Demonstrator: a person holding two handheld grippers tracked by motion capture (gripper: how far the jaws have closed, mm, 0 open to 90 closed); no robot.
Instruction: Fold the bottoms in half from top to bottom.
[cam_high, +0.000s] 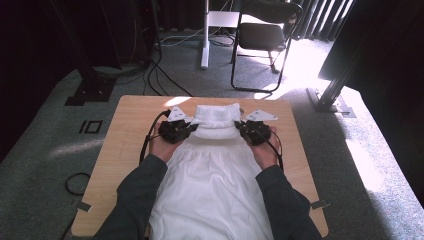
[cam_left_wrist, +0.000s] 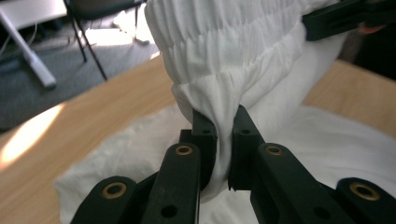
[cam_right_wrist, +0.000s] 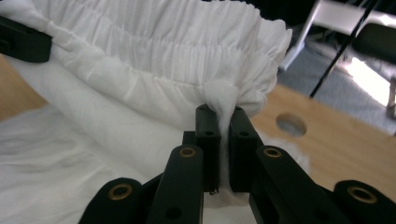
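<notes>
White garment (cam_high: 212, 175), gathered elastic waistband, soft creases (possibly a skirt; blurred). Left claw (cam_left_wrist: 223, 135) and right claw (cam_right_wrist: 223, 126) each clamped on a waistband side, band raised between them; remainder trails behind on desk (cam_high: 125, 150).

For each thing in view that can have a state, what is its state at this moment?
White garment: spread on the table, its elastic waistband end lifted.
Elastic waistband: gathered, raised off the table.
Left gripper: shut on the garment's fabric.
Right gripper: shut on the garment's fabric.
Folding chair: unfolded, unoccupied.
</notes>
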